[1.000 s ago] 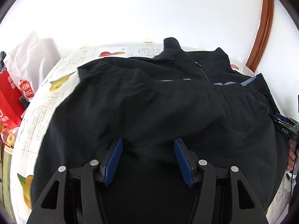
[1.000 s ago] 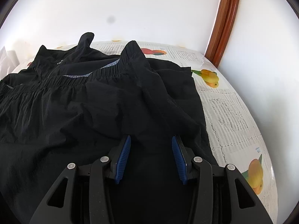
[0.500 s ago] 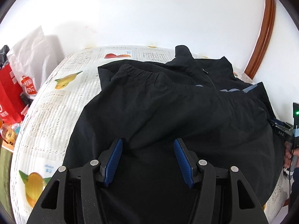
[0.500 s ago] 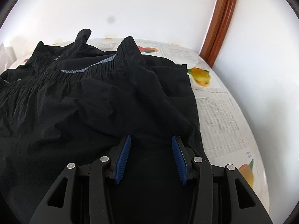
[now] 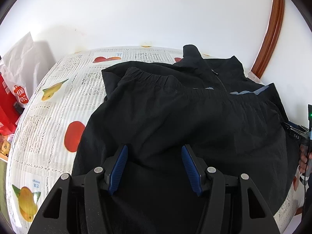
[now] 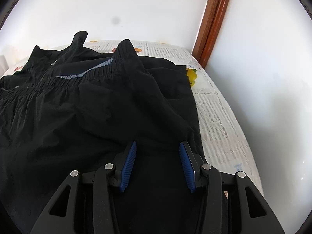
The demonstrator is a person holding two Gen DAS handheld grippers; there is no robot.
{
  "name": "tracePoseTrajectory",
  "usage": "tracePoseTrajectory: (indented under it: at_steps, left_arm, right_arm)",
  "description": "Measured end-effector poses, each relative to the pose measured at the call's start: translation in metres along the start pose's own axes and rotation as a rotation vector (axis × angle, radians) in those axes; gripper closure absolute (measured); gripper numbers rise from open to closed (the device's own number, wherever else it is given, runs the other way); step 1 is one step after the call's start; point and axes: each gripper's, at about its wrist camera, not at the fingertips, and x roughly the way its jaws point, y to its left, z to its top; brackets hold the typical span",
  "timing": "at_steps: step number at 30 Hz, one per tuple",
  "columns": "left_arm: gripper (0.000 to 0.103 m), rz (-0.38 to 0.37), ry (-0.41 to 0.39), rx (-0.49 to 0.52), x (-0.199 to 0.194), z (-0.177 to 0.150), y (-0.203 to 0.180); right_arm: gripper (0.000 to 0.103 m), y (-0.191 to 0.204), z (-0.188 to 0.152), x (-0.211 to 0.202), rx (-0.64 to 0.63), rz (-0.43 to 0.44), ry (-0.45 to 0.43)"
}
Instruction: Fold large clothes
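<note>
- A black jacket (image 5: 195,120) lies spread across a counter (image 5: 48,117) covered in a fruit-printed cloth, its elastic hem folded up toward the zipped collar (image 5: 216,72).
- The left claw (image 5: 154,152) is spread, fingers apart, low over the near fabric, pinching nothing.
- The right claw (image 6: 158,148) is likewise spread above the jacket (image 6: 97,107) near its right edge.
- A red bag (image 5: 7,101) stands beside the counter's left end.

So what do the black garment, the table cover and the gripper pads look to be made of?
Garment: thin matte woven synthetic, likely nylon; fine crinkles, gathered elastic hem. Table cover: printed, lace-like, probably plastic; hard to confirm. Pads: ribbed blue rubber, apparently.
</note>
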Motion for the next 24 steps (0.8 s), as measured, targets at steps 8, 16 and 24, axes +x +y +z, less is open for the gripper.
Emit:
tracePoseTrajectory:
  at_steps: [8,16,24]
  left_arm:
    - [0.047,0.005,-0.023,-0.037,-0.039,-0.013,0.033]
    - [0.047,0.064,-0.02,-0.125,-0.086,-0.062,0.092]
    - [0.047,0.106,-0.007,-0.194,-0.116,-0.099,0.126]
  right_arm:
    - [0.056,0.018,0.003,-0.064,0.048,0.038,-0.065]
    - [0.056,0.108,-0.007,-0.105,-0.001,0.199,-0.087]
    - [0.056,0.226,-0.04,-0.131,-0.11,0.346,-0.064]
